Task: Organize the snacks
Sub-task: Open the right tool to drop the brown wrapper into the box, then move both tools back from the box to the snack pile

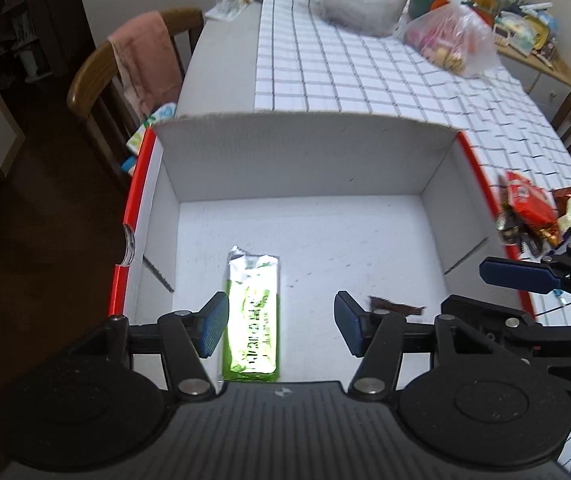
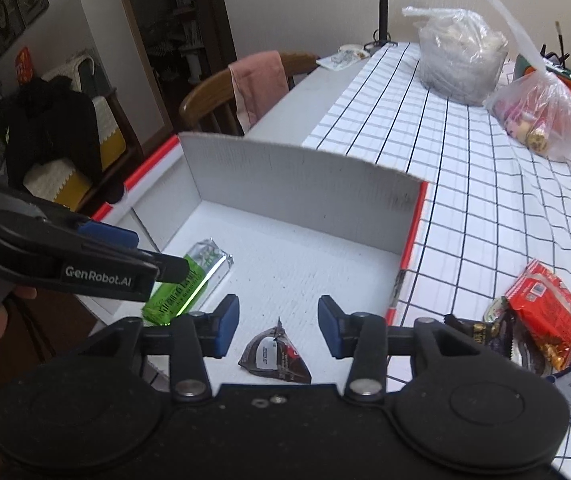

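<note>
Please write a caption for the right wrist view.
Open right gripper above dark snack packet in white box; green packet beside.

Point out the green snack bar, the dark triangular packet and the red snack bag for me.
green snack bar (image 1: 252,320), left wrist view, middle of wrapper.
dark triangular packet (image 2: 275,356), right wrist view, on its white label.
red snack bag (image 2: 545,308), right wrist view, centre of bag.

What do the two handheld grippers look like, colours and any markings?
Both are matte black, with linked arms on silver pivot pins and round black housings. The left gripper and right gripper carry ribbed blue pads. White "GenRobot.AI" lettering marks the left one's side.
</note>
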`<state>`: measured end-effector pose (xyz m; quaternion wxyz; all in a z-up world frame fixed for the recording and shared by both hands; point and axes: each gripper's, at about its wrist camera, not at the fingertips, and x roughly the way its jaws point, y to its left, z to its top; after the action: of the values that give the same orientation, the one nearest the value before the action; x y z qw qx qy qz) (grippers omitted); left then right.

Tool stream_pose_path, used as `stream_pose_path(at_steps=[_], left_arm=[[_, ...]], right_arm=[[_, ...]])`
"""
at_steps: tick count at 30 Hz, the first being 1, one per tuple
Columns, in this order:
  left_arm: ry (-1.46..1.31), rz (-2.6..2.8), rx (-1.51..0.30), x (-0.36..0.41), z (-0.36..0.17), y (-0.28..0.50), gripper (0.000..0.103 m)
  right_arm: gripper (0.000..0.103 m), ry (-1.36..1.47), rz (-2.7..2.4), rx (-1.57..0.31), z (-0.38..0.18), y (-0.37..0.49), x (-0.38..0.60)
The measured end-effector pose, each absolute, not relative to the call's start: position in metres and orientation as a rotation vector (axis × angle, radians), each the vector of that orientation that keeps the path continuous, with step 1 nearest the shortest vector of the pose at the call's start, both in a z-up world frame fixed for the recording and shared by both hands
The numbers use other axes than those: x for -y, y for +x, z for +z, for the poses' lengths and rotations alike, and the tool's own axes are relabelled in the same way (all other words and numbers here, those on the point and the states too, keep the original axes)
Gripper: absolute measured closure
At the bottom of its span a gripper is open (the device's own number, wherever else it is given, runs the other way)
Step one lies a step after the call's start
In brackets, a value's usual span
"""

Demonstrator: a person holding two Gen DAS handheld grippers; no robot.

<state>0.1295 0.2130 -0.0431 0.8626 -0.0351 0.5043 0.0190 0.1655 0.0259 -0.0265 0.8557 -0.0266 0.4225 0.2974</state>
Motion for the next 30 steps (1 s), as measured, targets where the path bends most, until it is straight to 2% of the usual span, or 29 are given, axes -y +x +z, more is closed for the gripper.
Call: stream_pose_path(at_steps=[5, 10, 14, 19, 30], left_arm=[[-0.074, 0.019, -1.008, -0.202, -0.028, 0.121, 0.043], [-0.079, -0.01, -0.97, -0.19, -0.015, 0.112, 0.041], [-0.072, -0.03, -0.937, -0.178, -0.004, 0.105, 0.038], [-0.064, -0.063, -0.895, -0.157, 0.006, 0.098, 0.032], [-0.072, -0.157, -0.863, -0.092, 0.01, 0.094, 0.023]], right_arm=[[0.052, -0.026, 0.625, -0.854, -0.013, 0.16, -0.013], [0.038, -0.01, 0.619, -0.814, 0.0, 0.154, 0.005], [0.033, 0.011, 0.61, -0.789, 0.008, 0.146, 0.023], [0.02, 0.028, 0.594, -0.752, 0.015, 0.136, 0.049], [0.005, 0.046, 0.536, -0.732, 0.012, 0.117, 0.121]])
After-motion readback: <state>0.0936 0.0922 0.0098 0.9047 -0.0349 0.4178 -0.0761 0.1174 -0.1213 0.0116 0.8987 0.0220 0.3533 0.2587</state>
